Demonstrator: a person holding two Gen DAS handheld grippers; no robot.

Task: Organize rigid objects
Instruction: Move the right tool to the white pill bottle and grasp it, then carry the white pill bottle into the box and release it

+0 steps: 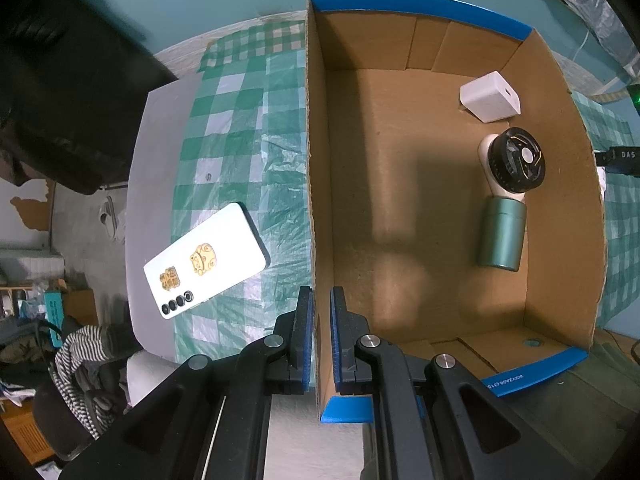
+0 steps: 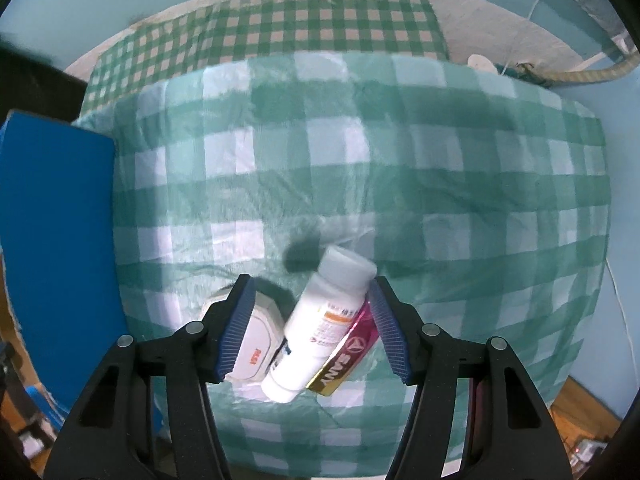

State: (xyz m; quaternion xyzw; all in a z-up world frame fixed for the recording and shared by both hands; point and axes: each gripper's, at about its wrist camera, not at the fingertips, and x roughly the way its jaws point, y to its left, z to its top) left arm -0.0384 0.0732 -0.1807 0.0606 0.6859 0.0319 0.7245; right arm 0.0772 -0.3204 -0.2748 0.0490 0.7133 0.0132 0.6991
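Cardboard box (image 1: 400,208) with blue edges stands on a checked green cloth (image 2: 400,168), and most of its brown floor is free. The left gripper (image 1: 322,344) is closed on the box's near wall, one pad on each side. Inside, by the far wall, lie a white charger (image 1: 490,97) and a small fan (image 1: 508,196) with a green handle. A white phone (image 1: 206,260) lies flat outside the box. The right gripper (image 2: 312,328) stands half open around a smooth white bottle (image 2: 320,324), which lies tilted between a white case (image 2: 256,340) and a shiny pink packet (image 2: 348,356); whether the pads touch it I cannot tell
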